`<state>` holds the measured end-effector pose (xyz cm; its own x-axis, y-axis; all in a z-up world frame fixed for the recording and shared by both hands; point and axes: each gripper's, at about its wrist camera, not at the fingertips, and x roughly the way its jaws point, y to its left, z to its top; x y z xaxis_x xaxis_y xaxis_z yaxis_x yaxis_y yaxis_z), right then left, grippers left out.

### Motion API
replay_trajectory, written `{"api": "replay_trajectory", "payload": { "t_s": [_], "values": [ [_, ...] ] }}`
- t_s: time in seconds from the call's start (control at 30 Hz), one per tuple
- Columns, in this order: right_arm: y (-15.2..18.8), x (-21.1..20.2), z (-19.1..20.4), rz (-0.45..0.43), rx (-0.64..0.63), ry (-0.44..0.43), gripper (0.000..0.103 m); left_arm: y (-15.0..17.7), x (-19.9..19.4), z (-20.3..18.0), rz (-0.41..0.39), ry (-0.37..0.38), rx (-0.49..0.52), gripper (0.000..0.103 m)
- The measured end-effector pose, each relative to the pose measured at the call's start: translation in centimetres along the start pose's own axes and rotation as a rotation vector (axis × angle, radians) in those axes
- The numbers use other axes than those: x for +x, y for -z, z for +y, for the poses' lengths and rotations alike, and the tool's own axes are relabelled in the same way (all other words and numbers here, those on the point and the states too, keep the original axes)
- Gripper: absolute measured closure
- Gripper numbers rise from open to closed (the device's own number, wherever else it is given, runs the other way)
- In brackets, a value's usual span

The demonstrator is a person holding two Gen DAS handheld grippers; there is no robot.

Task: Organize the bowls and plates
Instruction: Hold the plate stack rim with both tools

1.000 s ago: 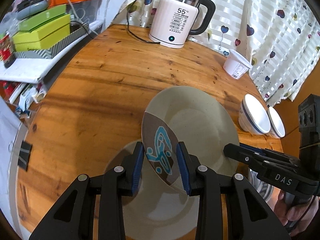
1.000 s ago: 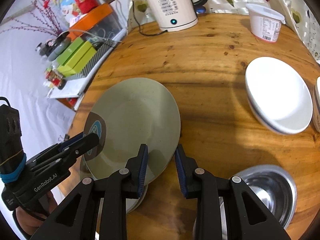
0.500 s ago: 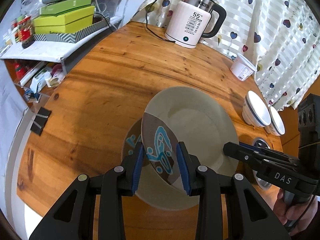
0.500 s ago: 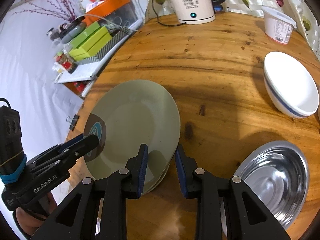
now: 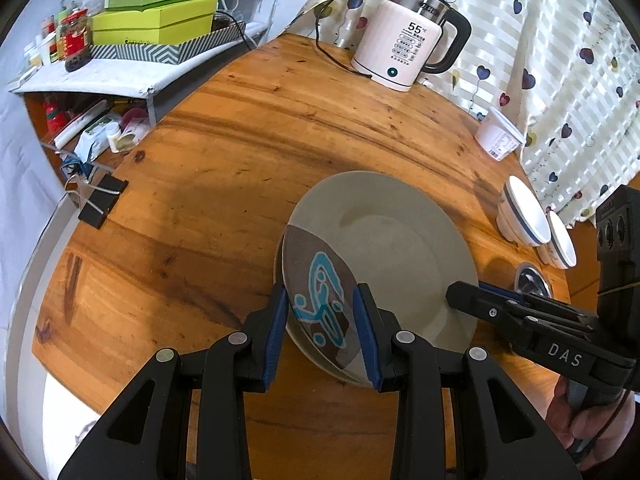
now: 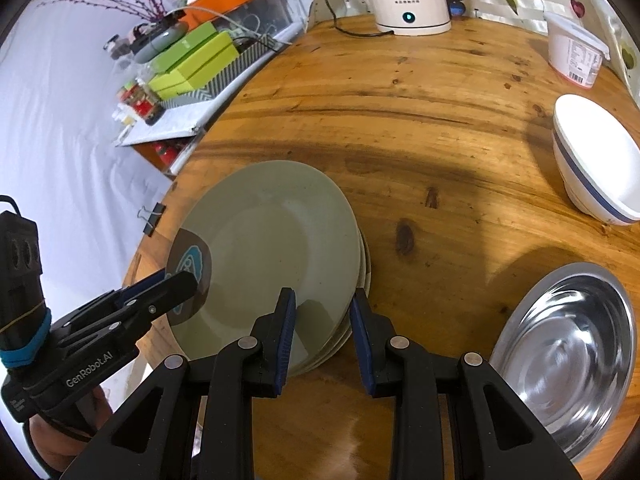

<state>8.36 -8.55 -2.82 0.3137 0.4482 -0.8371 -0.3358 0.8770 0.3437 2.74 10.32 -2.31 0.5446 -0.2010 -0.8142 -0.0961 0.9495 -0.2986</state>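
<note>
A grey-green plate [image 5: 384, 248] with a brown patch and blue pattern is held level between both grippers. My left gripper [image 5: 322, 328] is shut on its rim at the patterned patch. My right gripper [image 6: 322, 332] is shut on the opposite rim [image 6: 320, 304]. Each gripper shows in the other's view, the right gripper [image 5: 460, 292] and the left gripper [image 6: 176, 288]. Directly under the plate lies a stack of similar plates [image 6: 362, 272], only its edges showing. I cannot tell whether the held plate touches the stack.
Two white bowls with blue bands [image 5: 524, 212] [image 5: 560, 240] and a steel bowl [image 6: 568, 348] sit to the right. A kettle [image 5: 404, 48] and a white tub [image 5: 498, 136] stand at the back. A binder clip [image 5: 102, 200] grips the table's left edge [image 5: 60, 280]; a cluttered shelf [image 5: 120, 76] lies beyond.
Both grippers carried the plate sideways and slightly down. It was offset from the lower plates; now it is lined up over them. Both grips are unchanged.
</note>
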Motion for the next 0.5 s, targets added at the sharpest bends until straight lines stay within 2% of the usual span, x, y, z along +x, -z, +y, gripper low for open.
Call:
{"api": "replay_trajectory", "payload": {
  "t_s": [0.5],
  "values": [
    [0.25,0.35,0.37,0.007,-0.032,0.014,0.075,0.63,0.52,-0.24,0.007,-0.039,0.015,0.068]
  ]
}}
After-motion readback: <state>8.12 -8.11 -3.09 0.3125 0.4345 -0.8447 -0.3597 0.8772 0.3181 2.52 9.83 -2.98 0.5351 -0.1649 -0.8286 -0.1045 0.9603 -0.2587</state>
